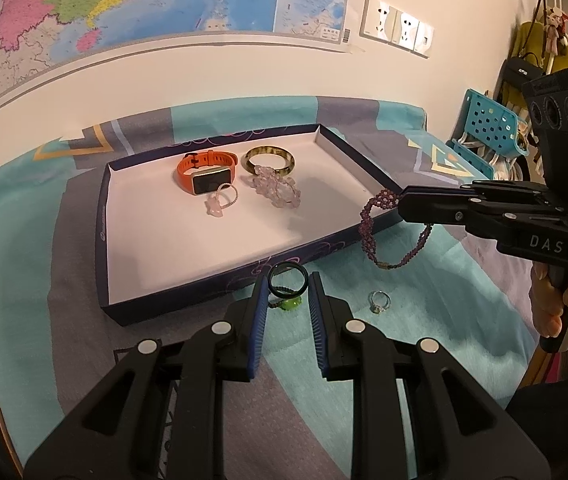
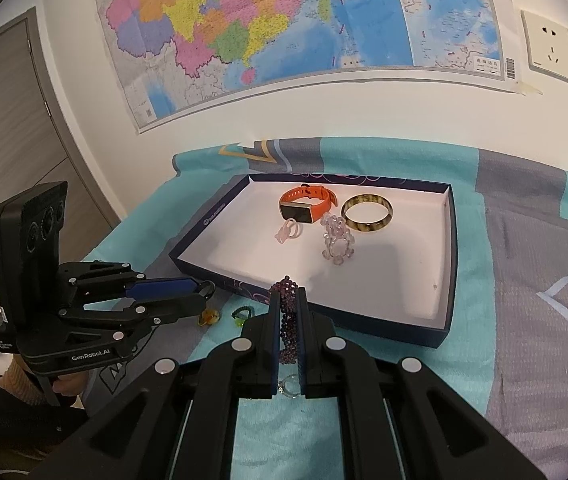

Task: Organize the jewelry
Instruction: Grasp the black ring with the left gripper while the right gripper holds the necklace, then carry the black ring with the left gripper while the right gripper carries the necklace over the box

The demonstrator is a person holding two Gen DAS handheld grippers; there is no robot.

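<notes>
The left tongs grip a dark ring between their tips, just short of the near wall of the box, which lies straight ahead. The right tongs are clenched on a purple bead bracelet, which hangs down as a long loop. The box floor lies ahead and slightly right of the right tongs, which judge nearer the rim. A silver ring rests on the cloth below them.

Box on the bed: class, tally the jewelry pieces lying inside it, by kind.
Orange fitness band: 1
Mottled bangle: 1
Clear beaded bracelet: 1
Pink charm ring: 1
Total: 4
</notes>
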